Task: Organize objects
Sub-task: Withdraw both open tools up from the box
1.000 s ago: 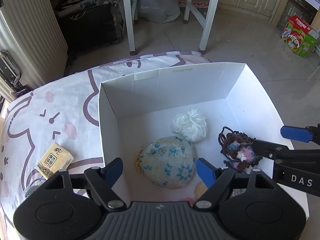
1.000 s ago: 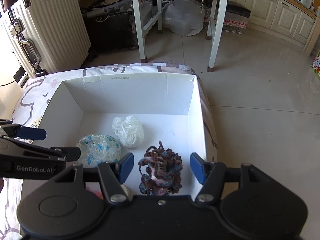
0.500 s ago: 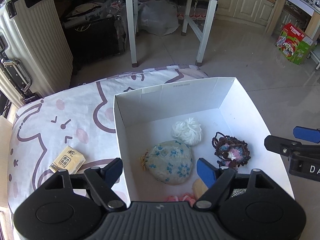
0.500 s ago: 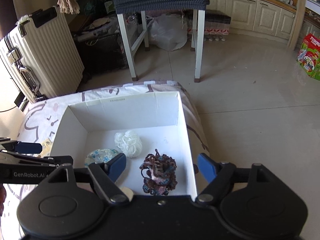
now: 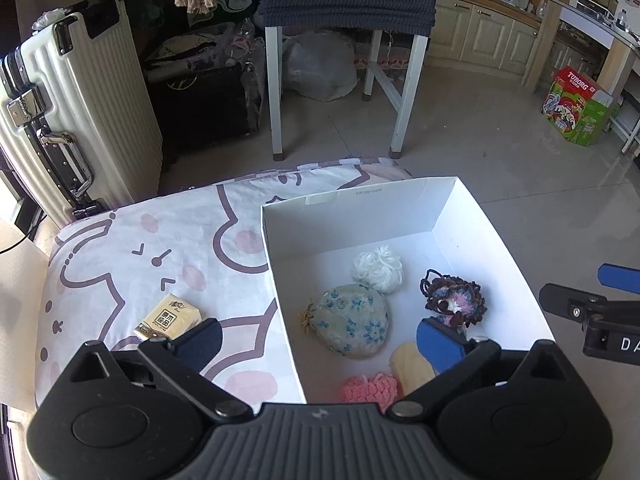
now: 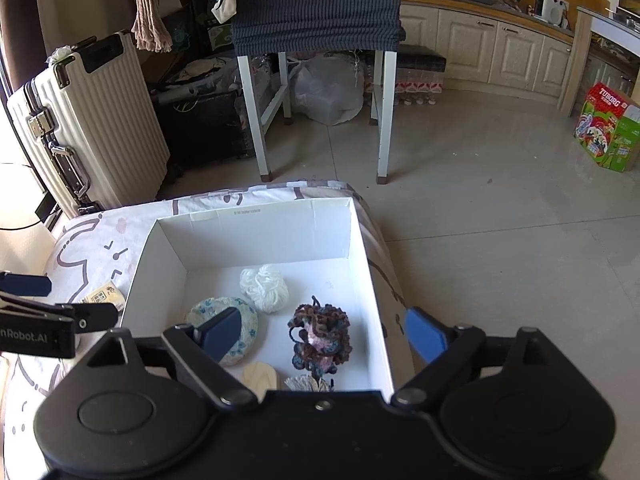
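Patterned bedsheet [image 5: 132, 248], white box [image 5: 360, 208], tangled dark yarn [image 6: 320, 336]

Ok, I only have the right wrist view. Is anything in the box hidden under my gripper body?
Observer: Yes. A pink crochet piece lies by the near wall of the box, beside the yellow piece.
Operator: Any loose bits on the floral pouch?
Observer: A yellow tassel sticks out toward the box's left wall.
Operator: And the tissue pack?
Observer: It lies flat on the sheet, outside the box.
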The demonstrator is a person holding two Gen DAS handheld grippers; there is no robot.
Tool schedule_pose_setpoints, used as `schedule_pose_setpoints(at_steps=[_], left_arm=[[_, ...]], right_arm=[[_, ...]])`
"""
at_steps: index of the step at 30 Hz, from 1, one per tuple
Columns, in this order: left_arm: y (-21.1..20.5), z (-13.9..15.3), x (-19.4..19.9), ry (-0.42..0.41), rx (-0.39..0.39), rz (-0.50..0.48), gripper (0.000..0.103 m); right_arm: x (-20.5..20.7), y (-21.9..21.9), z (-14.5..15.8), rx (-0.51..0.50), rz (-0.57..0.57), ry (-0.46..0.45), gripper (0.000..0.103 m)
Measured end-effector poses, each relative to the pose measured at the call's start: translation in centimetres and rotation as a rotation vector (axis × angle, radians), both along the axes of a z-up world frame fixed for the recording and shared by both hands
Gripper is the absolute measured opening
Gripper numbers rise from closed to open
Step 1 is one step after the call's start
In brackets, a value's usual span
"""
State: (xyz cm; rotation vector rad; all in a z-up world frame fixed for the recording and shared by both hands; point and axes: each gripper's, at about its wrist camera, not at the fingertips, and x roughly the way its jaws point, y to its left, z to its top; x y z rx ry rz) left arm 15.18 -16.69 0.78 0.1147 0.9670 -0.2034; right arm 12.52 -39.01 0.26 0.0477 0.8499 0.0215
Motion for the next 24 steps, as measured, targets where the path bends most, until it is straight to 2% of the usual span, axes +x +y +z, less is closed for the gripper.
schedule_pose_setpoints(at_steps=[7,17,24], left_arm=[[1.5,-0.1,-2.3,-0.028,0.015,-0.033,0.103],[3.8,-0.3,-4.0,-0.024,-0.036,-0.03,0.103],[4.3,-1.0,-4.5,-0.027,-0.05,-0.037,0.103]], right_arm=[[-2.1,0.4,0.3,0.002,-0.046,-0.001,0.098],[-4.8,1.6,-0.2,-0.003,-0.072,0.001,0.103],[-5.9,2.2,-0.6,-0.001,-0.081,-0.009,0.103]])
